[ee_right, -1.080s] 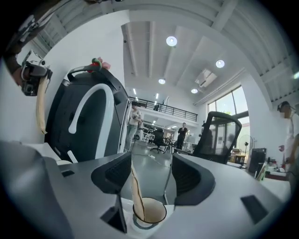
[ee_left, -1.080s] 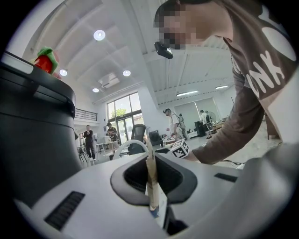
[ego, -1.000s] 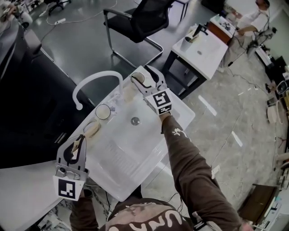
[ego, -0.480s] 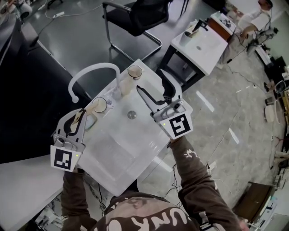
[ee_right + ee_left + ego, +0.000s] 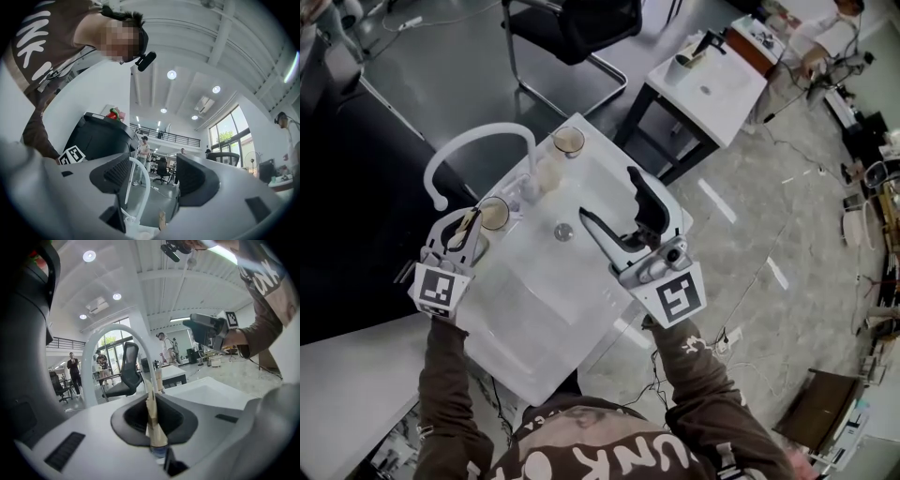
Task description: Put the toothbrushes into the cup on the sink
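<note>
The big white sink point(image 5: 534, 319) sits on its table, with the curved white tap point(image 5: 478, 141) at its back edge.

The right gripper point(image 5: 607, 195) was up at the far cup point(image 5: 569, 141) a second ago. Now it has come back over the basin. Its jaws have just been closing a tiny bit, but they are spread wide and nothing is between them. I think its part there is done, though I cannot tell what is inside that cup.

The left gripper point(image 5: 467, 223) was down low by the front corner of the sink. Now it has moved up, right beside the near cup point(image 5: 494, 213). Its jaws are pressed together, pinching a tan toothbrush point(image 5: 152, 420). So I think this brush is next, and it is not in a cup yet.

In the left gripper view the toothbrush stands almost straight up between the jaws, thin end up. In the head view its long line runs along the gripper, toward the near cup.
</note>
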